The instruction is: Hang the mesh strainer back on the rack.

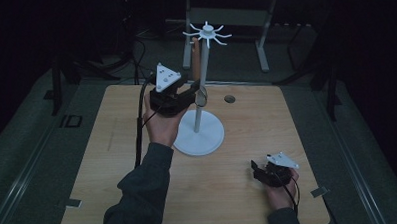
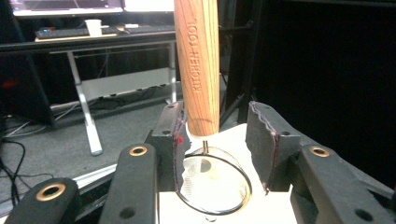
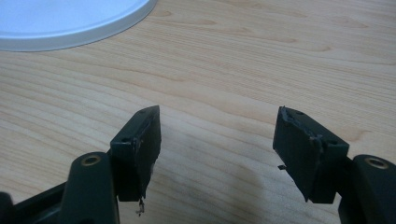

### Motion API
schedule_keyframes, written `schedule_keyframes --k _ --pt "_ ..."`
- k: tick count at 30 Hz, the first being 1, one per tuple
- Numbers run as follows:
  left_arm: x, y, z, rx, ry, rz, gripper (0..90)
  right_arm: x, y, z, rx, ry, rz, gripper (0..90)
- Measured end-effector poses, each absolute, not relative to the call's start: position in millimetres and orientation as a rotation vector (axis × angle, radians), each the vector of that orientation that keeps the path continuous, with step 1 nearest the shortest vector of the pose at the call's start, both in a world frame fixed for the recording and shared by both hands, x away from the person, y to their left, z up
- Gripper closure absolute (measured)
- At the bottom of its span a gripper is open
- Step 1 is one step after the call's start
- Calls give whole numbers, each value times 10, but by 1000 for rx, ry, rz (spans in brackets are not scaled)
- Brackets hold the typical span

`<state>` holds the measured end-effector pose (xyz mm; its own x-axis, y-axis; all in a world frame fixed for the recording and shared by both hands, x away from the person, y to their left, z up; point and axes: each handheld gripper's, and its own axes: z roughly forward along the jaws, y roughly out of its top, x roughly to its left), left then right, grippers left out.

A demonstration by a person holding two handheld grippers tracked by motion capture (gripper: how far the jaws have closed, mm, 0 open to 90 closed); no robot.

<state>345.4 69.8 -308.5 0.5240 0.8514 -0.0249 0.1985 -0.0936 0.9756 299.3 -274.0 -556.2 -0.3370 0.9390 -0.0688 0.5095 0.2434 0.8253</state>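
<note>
dim room, grey floor (image 1: 35, 147), light wooden table (image 1: 114, 195), metal-legged desk (image 2: 84, 42) behind

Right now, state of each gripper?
Left gripper: open, wooden handle of the hanging strainer between its jaws, not gripped.
Right gripper: open, empty, above the table.

"KITCHEN TOOL" runs along the wooden handle (image 2: 198, 65).
</note>
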Motion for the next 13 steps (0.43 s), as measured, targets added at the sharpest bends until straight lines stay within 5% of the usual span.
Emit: schedule_keyframes --k 13 --pt "3361 662 -3257 1651 895 642 544 2996 -2743 -5562 1328 1943 976 308"
